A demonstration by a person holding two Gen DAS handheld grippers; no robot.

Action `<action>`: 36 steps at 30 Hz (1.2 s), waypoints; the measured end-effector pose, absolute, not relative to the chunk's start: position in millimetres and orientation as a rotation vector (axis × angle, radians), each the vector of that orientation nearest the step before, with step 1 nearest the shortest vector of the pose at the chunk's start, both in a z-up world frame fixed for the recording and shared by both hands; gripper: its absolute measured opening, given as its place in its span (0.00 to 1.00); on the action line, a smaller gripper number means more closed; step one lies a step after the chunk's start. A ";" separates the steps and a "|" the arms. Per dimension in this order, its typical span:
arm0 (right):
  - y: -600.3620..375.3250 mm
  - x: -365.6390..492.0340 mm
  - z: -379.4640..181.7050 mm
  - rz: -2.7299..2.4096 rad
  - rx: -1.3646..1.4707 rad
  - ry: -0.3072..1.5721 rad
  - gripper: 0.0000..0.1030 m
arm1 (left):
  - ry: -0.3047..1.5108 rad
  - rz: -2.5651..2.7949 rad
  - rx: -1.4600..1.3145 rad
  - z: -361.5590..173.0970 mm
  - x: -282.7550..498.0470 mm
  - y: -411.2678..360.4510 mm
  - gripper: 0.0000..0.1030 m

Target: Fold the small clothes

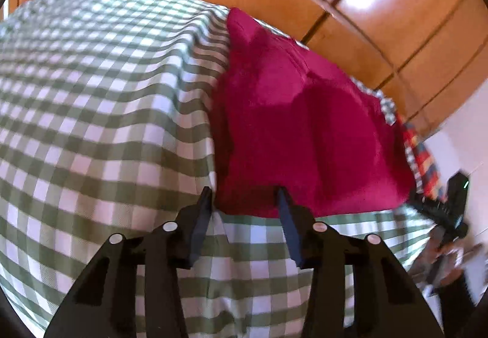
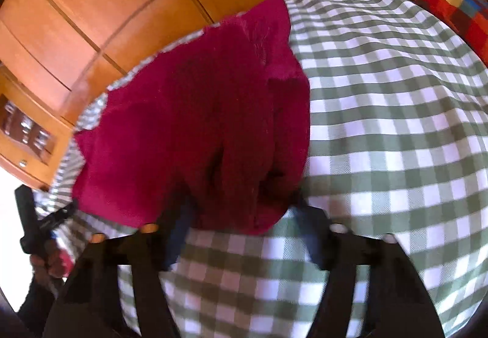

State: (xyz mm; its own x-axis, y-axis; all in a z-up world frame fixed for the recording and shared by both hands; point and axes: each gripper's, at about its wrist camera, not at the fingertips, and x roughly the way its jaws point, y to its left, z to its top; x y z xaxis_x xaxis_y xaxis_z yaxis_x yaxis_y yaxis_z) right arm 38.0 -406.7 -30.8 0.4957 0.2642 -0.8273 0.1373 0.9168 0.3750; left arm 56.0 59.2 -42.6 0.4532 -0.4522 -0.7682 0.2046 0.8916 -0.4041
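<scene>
Nearest us, our left gripper (image 1: 244, 196) stands with its jaws wide apart over the green-and-white checked cloth (image 1: 100, 112), and nothing lies between the fingers. Our right gripper (image 2: 241, 210) is spread wide too, though blurred. The crimson garment (image 1: 299, 130) lies on the cloth just ahead of both: its near edge touches the left fingertips (image 1: 282, 194) and overlaps the right ones. It looks fleecy, rumpled, partly doubled over itself. Beyond sit a multicoloured checked cushion (image 2: 448, 5) and orange wooden cabinet doors (image 1: 381, 2).
</scene>
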 end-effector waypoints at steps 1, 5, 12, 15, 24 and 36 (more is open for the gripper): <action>-401.1 39.5 -29.6 0.083 0.389 1.063 0.40 | 1.021 -0.389 -0.231 -42.6 57.2 54.4 0.35; -400.5 26.0 -15.4 0.112 0.357 1.054 0.29 | 1.012 -0.366 -0.187 -36.4 55.8 56.8 0.16; -391.4 -30.7 5.1 0.178 0.306 1.093 0.26 | 1.013 -0.418 -0.216 -23.6 18.6 85.1 0.12; -389.2 -57.2 -1.9 0.168 0.273 1.148 0.26 | 1.029 -0.441 -0.190 -23.6 -12.3 87.7 0.12; -408.4 -71.4 -12.0 0.102 0.341 1.175 0.42 | 0.972 -0.327 0.035 -11.4 -75.4 63.2 0.31; -401.0 -56.2 6.8 0.023 0.292 1.113 0.68 | 0.843 -0.242 0.066 20.8 -53.7 62.5 0.47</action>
